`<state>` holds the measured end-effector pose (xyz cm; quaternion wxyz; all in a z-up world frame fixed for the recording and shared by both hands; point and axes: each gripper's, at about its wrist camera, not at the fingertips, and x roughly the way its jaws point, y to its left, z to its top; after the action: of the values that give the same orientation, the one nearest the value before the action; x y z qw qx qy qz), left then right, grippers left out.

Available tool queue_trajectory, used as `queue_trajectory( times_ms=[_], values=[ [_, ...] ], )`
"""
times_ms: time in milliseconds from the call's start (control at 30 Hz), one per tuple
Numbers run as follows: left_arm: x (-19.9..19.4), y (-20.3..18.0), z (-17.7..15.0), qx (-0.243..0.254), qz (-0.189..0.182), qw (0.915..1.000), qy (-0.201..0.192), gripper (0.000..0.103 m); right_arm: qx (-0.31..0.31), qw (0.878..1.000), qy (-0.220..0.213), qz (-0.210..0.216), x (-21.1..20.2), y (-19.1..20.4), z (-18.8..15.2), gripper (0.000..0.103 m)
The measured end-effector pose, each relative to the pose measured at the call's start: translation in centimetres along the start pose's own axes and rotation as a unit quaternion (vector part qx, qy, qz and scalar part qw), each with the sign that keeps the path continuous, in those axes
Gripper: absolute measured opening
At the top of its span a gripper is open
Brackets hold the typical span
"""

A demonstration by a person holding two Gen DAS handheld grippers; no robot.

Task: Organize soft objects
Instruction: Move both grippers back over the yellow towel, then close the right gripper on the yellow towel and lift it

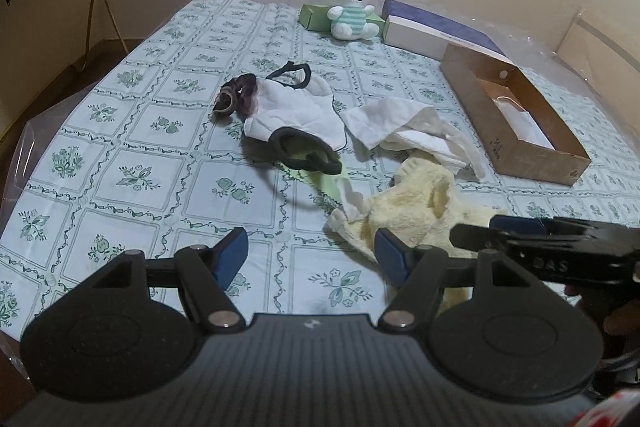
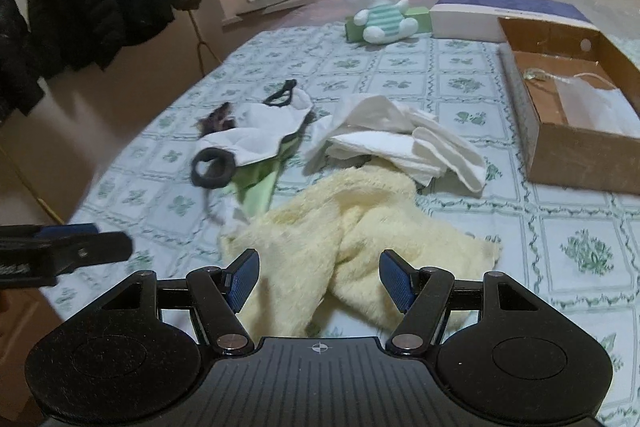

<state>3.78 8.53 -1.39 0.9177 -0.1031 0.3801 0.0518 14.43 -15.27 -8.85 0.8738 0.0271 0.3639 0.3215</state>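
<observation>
Fluffy yellow towel, crumpled, creased white cloths

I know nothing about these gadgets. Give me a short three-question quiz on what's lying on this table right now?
1. True or false: the brown cardboard box has its top open.
2. Which item lies nearest the right gripper? A) plush bunny B) yellow towel C) white mask
3. Fill in: the bunny's shirt has white and ____ stripes.

Key: 1 true; 2 B; 3 green.
</observation>
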Motion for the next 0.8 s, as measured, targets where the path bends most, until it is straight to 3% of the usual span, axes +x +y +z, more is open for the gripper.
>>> queue_trajectory(
  times_ms=[100,233,333,633,700,767,800],
  values=[
    [0.4,0.4,0.1,-0.004,0.001,1.0,0.003,0.067,-0.007,1.0,-0.002,-0.024,1.0,0.0,0.3,0.067],
    [0.9,0.9,0.1,-0.009,0.003,0.9999,0.006,0.067,-0.004,0.999,-0.006,-0.032,2.2,-0.4,0.7,0.082],
    [1.4,1.2,0.1,-0.014,0.006,0.9999,0.009,0.067,-0.001,0.999,-0.003,-0.038,3.2,-0.6,0.7,0.086],
    [2.6,1.8,-0.1,-0.019,0.013,0.9996,0.018,0.067,0.007,1.0,0.015,-0.014,5.1,-0.9,-0.3,0.087],
    [2.8,1.8,-0.1,-0.02,0.014,0.9995,0.019,0.067,-0.012,1.0,0.013,-0.008,5.0,-0.6,-0.6,0.075],
    [3.1,1.8,-0.1,-0.02,0.014,0.9995,0.02,0.066,-0.032,0.999,0.008,0.0,4.7,-0.2,-0.9,0.048],
    [3.2,1.7,-0.1,-0.019,0.014,0.9995,0.02,0.066,-0.038,0.999,0.007,0.007,4.6,-0.2,-1.0,0.043]
  ],
)
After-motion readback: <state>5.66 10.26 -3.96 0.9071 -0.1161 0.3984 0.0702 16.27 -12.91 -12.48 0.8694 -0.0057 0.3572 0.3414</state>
